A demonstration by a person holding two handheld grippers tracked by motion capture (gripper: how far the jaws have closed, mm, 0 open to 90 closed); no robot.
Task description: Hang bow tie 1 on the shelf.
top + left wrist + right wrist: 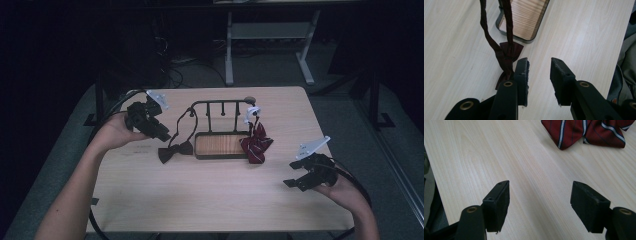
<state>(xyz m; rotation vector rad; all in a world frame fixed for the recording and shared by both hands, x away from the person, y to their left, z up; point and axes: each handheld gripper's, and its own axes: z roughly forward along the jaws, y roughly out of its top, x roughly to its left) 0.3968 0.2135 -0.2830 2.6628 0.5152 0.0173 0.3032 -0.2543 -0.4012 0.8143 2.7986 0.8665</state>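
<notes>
- My left gripper (539, 65): matte black jaws w/ rough, frayed pads, partly apart, nothing betw. them; bare tabletop shows in the gap.
- Dark bow tie (507, 53): soft maroon-brown fabric, knotted centre, lies flat on the table just beside my left-hand pad in the left gripper view. Its narrow strap (487, 30) runs up in two strands to the stand.
- Stand (220, 105): thin black metal rod frame w/ short pegs along the top rail, rounded corners; base tray (220, 145) w/ striped wood-grain insert.
- Striped bow tie (256, 142): red w/ thin white/navy stripes, woven sheen, hangs at the stand's right end, lower folds resting on the table.
- My right gripper (540, 198): jaws wide apart, holding nothing, over bare wood near the table's right edge; well apart from the striped tie.
- Table (200, 200): pale laminate, fine straight grain, rounded corners. Front half is open room betw. my hands; left hand (117, 132) sits close to the left edge.
</notes>
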